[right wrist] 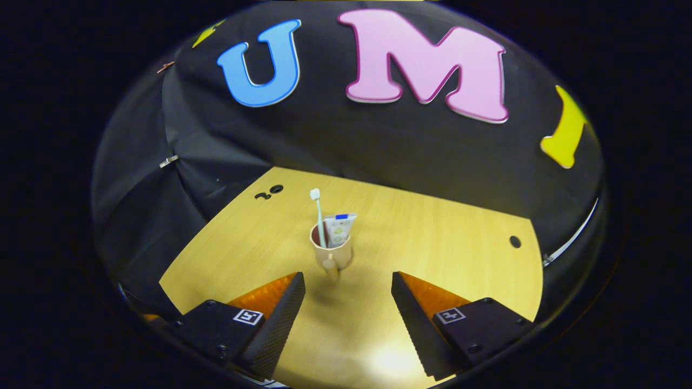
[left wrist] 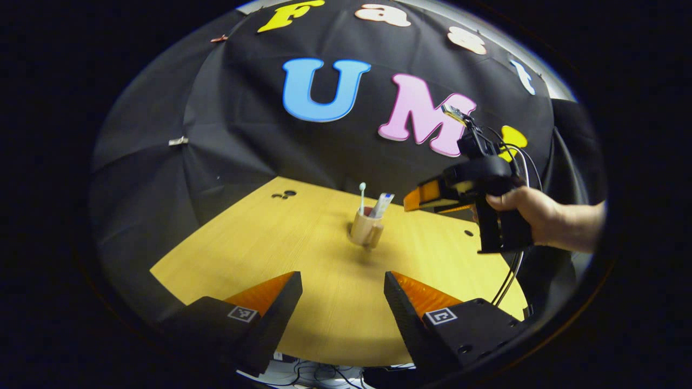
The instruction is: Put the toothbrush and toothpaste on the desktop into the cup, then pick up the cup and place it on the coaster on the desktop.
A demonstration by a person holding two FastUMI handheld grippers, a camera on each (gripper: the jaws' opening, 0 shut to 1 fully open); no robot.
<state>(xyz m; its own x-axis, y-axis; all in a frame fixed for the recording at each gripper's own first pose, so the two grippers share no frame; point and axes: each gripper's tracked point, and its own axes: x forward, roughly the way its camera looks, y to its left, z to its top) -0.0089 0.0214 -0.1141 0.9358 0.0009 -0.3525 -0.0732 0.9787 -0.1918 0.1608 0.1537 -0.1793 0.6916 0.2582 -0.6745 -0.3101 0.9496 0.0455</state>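
Left gripper view has the left gripper [left wrist: 343, 294] at the bottom, its two fingers spread wide with bare desk [left wrist: 227, 243] between them; it grips nothing and touches nothing. Ahead of the gap, well apart from the fingertips, stands the cup [left wrist: 366, 228], upright on the wood, handle turned toward the camera. The toothbrush [left wrist: 362, 197] rises from it, head up, and the toothpaste [left wrist: 381, 205] leans beside the brush inside the same cup. To the right and above desk level, a hand [left wrist: 527, 213] holds the right gripper [left wrist: 419, 200], whose fingers point left toward the cup without reaching it; from this angle its fingers overlap, so how far they are parted is hard to judge here.

Right gripper view settles that: the gripper's own fingers [right wrist: 281, 308] stand wide apart at the bottom, released, with nothing between them. The cup sits just beyond the gap, centred, clear of both fingers, with brush and paste upright in it. No coaster can be made out under the cup; it seems to rest straight on the desk. A black cloth wall [right wrist: 378, 140] backs the desk.
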